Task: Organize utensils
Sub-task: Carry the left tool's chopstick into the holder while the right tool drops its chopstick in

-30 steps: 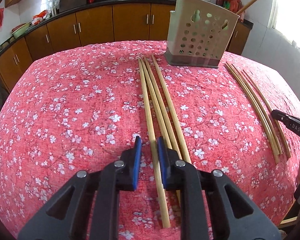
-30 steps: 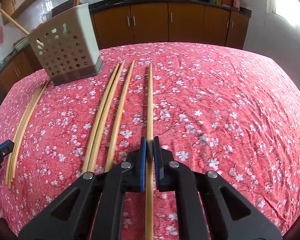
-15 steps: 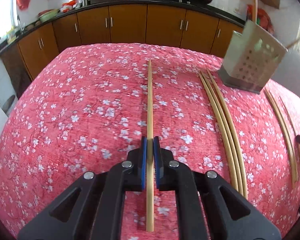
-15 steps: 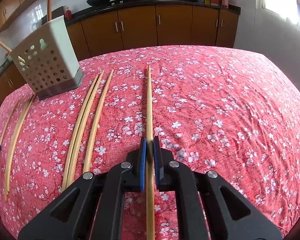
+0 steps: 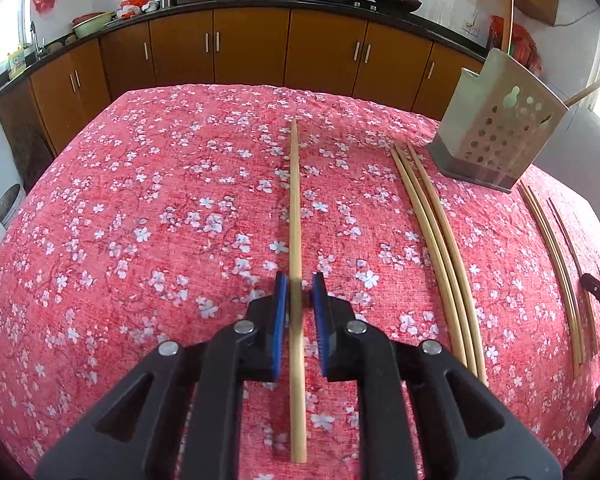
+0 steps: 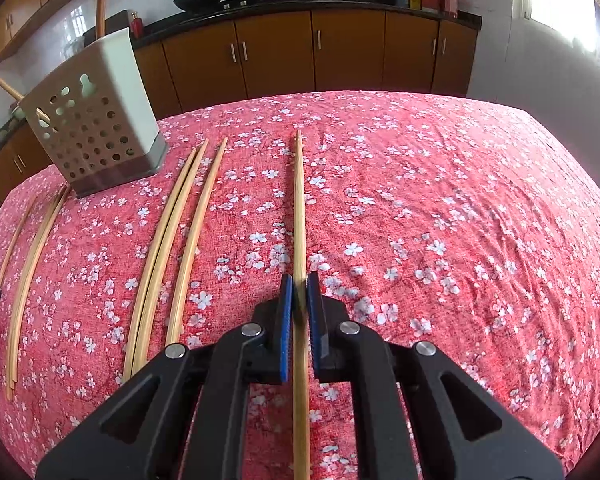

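Left wrist view: left tongs (image 5: 299, 292) at 6 o'clock, blue pads parted a little on either side of a chopstick (image 5: 295, 200) – a thin gap on each side, so loose around it rather than pinching. Running straight from 6 toward 12 over the red flowered cloth (image 5: 140, 220), near end poking out behind the pads, blurred just between them. Cannot tell whether lying on the cloth or lifted off it. At 2 o'clock, a perforated holder (image 5: 496, 136), tilted in this lens, with one stick rising from its top and another jutting out at its right side. Between chopstick and holder, a trio of sticks (image 5: 432, 232) lying close together, far ends just beside the holder's base. At 3 o'clock, well apart from the trio, more sticks (image 5: 552, 248) lying on the cloth. Right wrist view: right tongs (image 6: 299, 292) at 6 o'clock, pads pressed against both sides of a second chopstick (image 6: 299, 208) – clamped on it, tip pointing to 12. Same holder (image 6: 96, 128) here at 10 o'clock, the trio (image 6: 172, 240) between it and the held stick, at about 9. Brown cabinets (image 6: 276, 60) along 12 o'clock behind the table.
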A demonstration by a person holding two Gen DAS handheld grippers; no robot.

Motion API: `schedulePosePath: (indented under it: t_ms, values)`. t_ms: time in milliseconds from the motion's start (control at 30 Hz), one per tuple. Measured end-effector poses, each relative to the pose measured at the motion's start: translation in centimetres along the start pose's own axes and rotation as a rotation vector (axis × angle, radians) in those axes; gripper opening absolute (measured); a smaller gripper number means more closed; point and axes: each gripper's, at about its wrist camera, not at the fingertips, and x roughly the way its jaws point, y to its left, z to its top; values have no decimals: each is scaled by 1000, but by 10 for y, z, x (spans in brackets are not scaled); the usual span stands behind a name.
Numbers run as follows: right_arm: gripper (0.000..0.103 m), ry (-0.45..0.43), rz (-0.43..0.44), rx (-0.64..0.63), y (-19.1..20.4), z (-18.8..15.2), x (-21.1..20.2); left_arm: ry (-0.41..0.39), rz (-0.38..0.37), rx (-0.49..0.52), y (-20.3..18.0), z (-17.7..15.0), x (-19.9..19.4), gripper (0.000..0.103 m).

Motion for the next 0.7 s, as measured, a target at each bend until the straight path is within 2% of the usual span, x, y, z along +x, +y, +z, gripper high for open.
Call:
schedulePosePath:
  t_ms: [467,567,700]
  values:
    - [9,1,1,-3,0,0,0,0,1,-1,-2,0,-4,15]
    - [9,2,8,-14,-2,-7,-6,5,20,36,-7,-5,-8,15]
    - [8,4,36,12,-8,-10,-9,5,26,41,-7,-10,-13,9]
